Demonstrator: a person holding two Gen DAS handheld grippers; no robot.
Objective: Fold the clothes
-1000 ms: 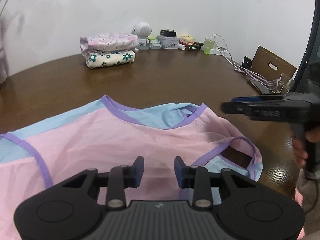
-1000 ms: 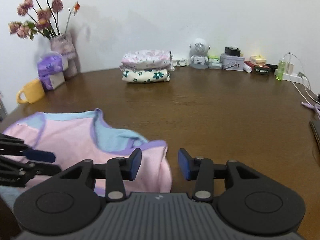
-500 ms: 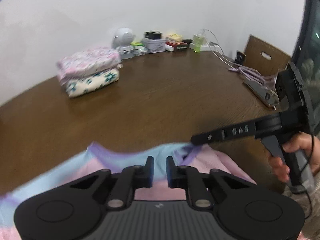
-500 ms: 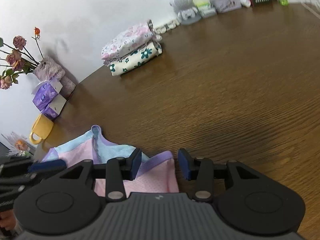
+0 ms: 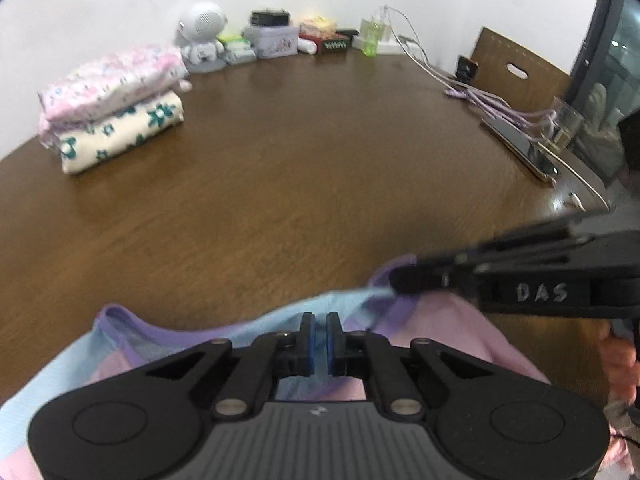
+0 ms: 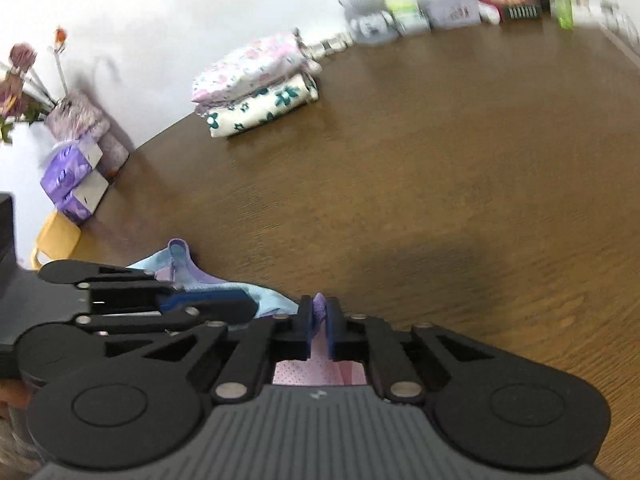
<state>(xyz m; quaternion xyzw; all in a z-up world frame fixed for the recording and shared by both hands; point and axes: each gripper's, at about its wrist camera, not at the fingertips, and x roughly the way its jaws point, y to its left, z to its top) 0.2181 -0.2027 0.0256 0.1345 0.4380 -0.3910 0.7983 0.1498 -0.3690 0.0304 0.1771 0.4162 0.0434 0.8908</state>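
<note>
Left claw [image 5: 319, 334]: jaws drawn together, pinching the light-blue upper edge of the pink mesh top [image 5: 448, 320] beside its purple-trimmed neckline. Right claw [image 6: 319, 320]: jaws likewise drawn together, a fold of purple trim and pink fabric clamped between them; in the left wrist view it reaches in from the right and meets the same garment edge just beside the left claw.

Pink mesh top: sleeveless, pink body, blue shoulder panels, purple binding. It lies at the near edge of the tabletop [image 5: 300, 184], bunched under the two claws, not yet folded into any tidy shape as far as can be seen; most of it is hidden below the claw bodies.

Folded pile [image 5: 112, 104]: two garments, a pink floral one atop a cream one with green flowers, stacked at the far left of the tabletop near the wall. Judged as finished work.

Remaining: the top itself, apparently at the start of its fold, both corners gripped.

Far edge: small white robot figure [image 5: 202, 36], boxes and bottles, cables toward the right edge. Left edge: yellow mug [image 6: 56, 236], tissue packs, vase of flowers.
</note>
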